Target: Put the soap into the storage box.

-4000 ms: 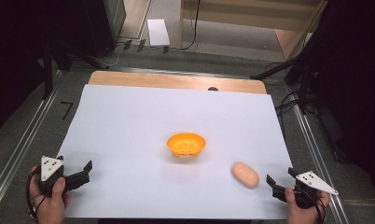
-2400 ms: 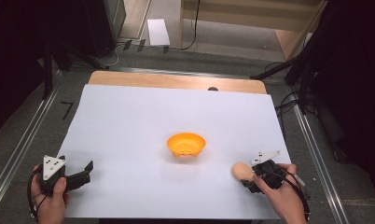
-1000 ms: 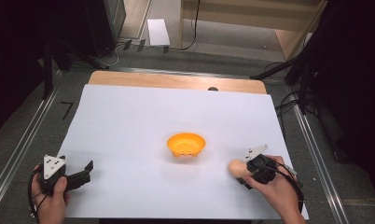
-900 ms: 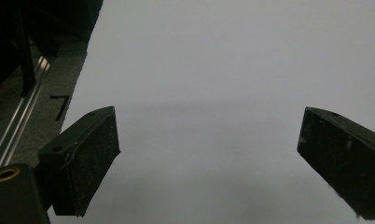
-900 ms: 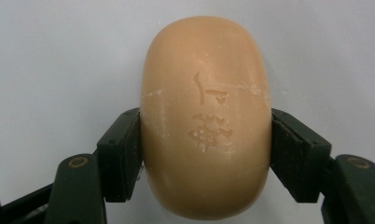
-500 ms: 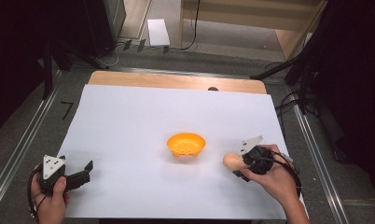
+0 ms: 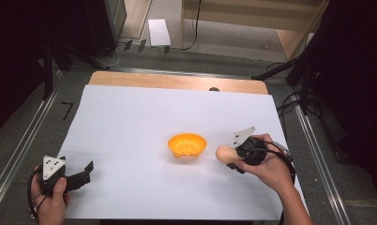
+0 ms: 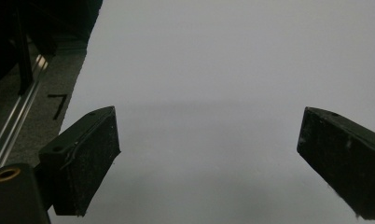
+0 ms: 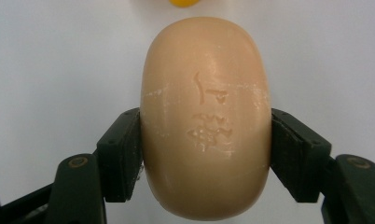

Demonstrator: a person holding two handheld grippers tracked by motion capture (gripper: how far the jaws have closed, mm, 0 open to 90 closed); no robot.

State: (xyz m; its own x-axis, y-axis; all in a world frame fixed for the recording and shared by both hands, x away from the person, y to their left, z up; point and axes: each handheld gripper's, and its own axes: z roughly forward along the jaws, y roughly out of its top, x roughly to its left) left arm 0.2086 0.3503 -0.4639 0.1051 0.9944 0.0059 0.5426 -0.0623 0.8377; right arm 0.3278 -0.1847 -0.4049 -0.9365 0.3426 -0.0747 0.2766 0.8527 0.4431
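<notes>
A tan oval soap bar point(image 7: 223, 153) point(image 9: 205, 116) is clamped between the two black jaws of my right gripper point(image 7: 231, 158) point(image 9: 205, 154), held just above the white sheet. It hangs a short way right of the orange soap dish point(image 7: 187, 144), whose yellow rim peeks in at the top of the right gripper view point(image 9: 184, 2). My left gripper point(image 7: 82, 174) point(image 8: 213, 163) rests at the near left corner of the sheet, jaws wide apart with nothing between them.
The white sheet point(image 7: 144, 122) covers most of a wooden table point(image 7: 177, 81). Metal rails point(image 7: 18, 154) run along both sides. Dark stands and cables point(image 7: 299, 70) crowd the floor beyond the table's right edge.
My right gripper came in from the near right corner, closed on the soap bar, and has carried it left toward the orange dish. The left gripper has stayed still.
</notes>
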